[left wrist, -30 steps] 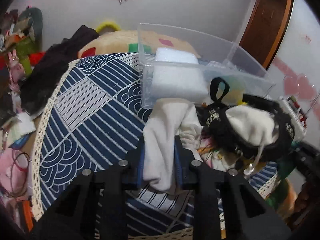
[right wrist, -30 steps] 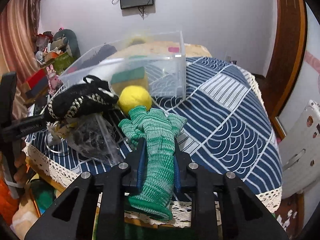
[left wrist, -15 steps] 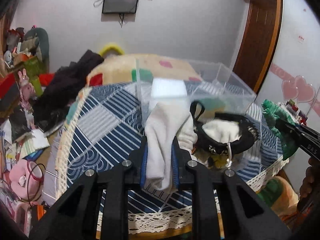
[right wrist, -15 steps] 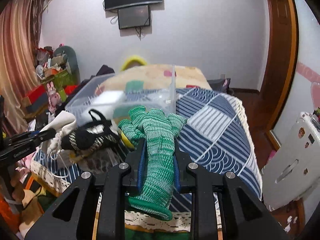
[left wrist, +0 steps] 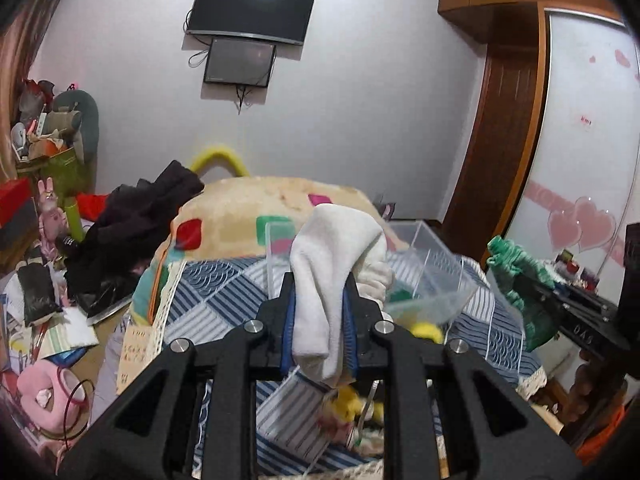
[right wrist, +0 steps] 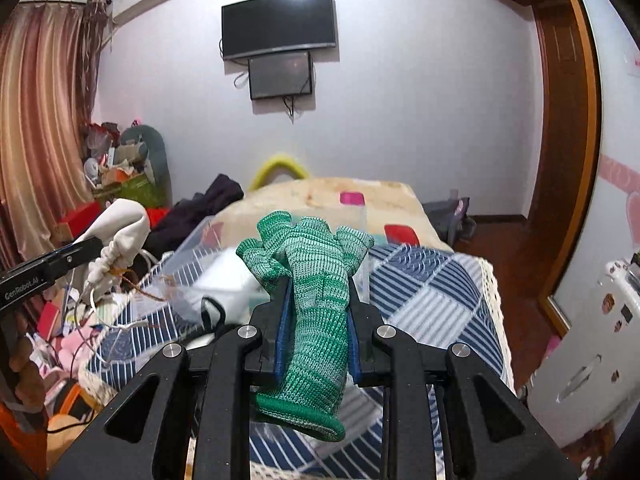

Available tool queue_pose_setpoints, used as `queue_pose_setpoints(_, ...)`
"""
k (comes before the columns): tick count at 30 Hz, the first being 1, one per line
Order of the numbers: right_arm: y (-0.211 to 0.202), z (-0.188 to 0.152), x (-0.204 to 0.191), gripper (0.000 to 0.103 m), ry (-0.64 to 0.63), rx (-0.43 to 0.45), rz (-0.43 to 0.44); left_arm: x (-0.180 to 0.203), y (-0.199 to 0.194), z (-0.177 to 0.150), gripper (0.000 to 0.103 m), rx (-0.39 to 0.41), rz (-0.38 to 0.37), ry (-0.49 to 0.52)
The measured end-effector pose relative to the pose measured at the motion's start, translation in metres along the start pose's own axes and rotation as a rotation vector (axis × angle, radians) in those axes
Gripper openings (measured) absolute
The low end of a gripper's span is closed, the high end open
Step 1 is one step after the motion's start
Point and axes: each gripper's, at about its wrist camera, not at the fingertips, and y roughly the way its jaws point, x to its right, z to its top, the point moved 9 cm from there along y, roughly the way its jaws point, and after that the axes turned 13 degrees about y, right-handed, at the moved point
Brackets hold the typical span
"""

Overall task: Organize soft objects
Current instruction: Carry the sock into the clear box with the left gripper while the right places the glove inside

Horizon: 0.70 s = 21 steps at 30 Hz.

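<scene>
My left gripper (left wrist: pixel 319 300) is shut on a white sock (left wrist: pixel 332 256) and holds it high above the table. The sock also shows at the left of the right wrist view (right wrist: pixel 120 232). My right gripper (right wrist: pixel 318 304) is shut on a green knitted glove (right wrist: pixel 316 292), also raised; the glove shows at the right of the left wrist view (left wrist: pixel 516 276). The clear plastic bin (left wrist: pixel 428 268) sits below on the blue patterned tablecloth (right wrist: pixel 432 292), blurred, with a white sponge (right wrist: pixel 228 276) inside.
A yellow ball (left wrist: pixel 428 330) and small clutter lie on the table by the bin. A bed with a beige blanket (left wrist: pixel 256 208) and dark clothes (left wrist: pixel 136 216) stands behind. Clutter fills the floor at left; a wooden door (right wrist: pixel 560 120) is at right.
Both grippers have risen well above the table with the sock and the glove still held. The bin and table have dropped low in both views.
</scene>
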Motion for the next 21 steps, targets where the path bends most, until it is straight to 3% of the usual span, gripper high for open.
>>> queue_pose_setpoints(12,0.033,0.029,-0.008,0.021,0.014,0.027,0.014,-0.009,0.045,0.043,0.020,0.043,0.029,0.006)
queue_pose_setpoints(21,0.077,0.020,-0.011,0.021,-0.035,-0.048,-0.039,-0.014,0.099,0.043,0.020,-0.014,0.044,-0.003)
